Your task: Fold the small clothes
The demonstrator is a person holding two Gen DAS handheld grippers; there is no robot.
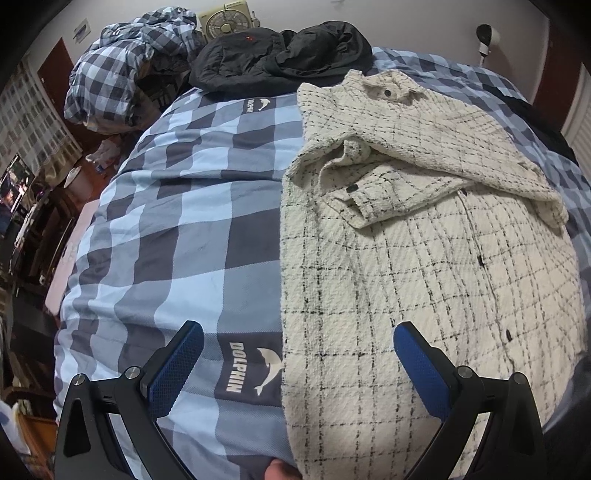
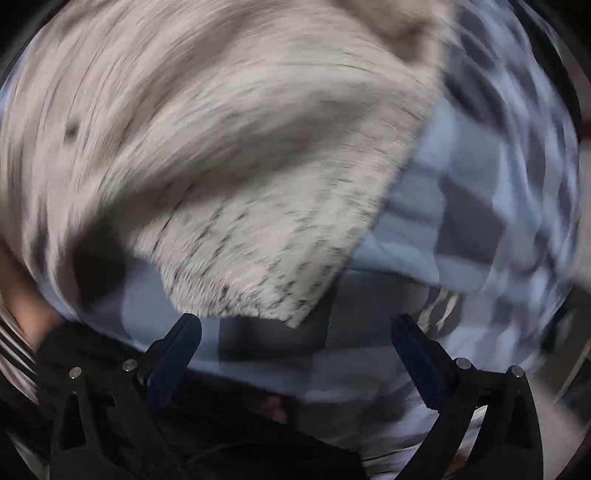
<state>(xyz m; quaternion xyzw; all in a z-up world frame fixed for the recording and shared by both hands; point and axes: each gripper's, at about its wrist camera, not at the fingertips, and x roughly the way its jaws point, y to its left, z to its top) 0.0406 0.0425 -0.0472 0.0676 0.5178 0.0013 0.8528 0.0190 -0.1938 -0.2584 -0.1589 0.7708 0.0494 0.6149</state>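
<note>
The cream checked jacket point(image 1: 424, 236) lies flat on the bed, on the right half of the blue-and-grey checked duvet point(image 1: 177, 229). Both sleeves are folded inward across its chest; the collar points toward the far end of the bed. The left edge of the jacket runs beside a "DOLPHIN" label printed on the duvet.

Left claw point(image 1: 299, 354): open, jaws spread wide, nothing between them. It hangs above the near left edge of the jacket, angled downward, one finger over the duvet and the other over the jacket.

Right claw point(image 2: 295, 343): open, jaws spread wide, nothing gripped. This view is heavily blurred. A corner of the jacket point(image 2: 236, 192) lies just ahead of the fingers, on the duvet point(image 2: 461, 206).

At the far end of the bed lie a black garment point(image 1: 280, 51) and a bunched checked quilt point(image 1: 125, 74). A small fan point(image 1: 225, 22) stands behind them against the wall.
</note>
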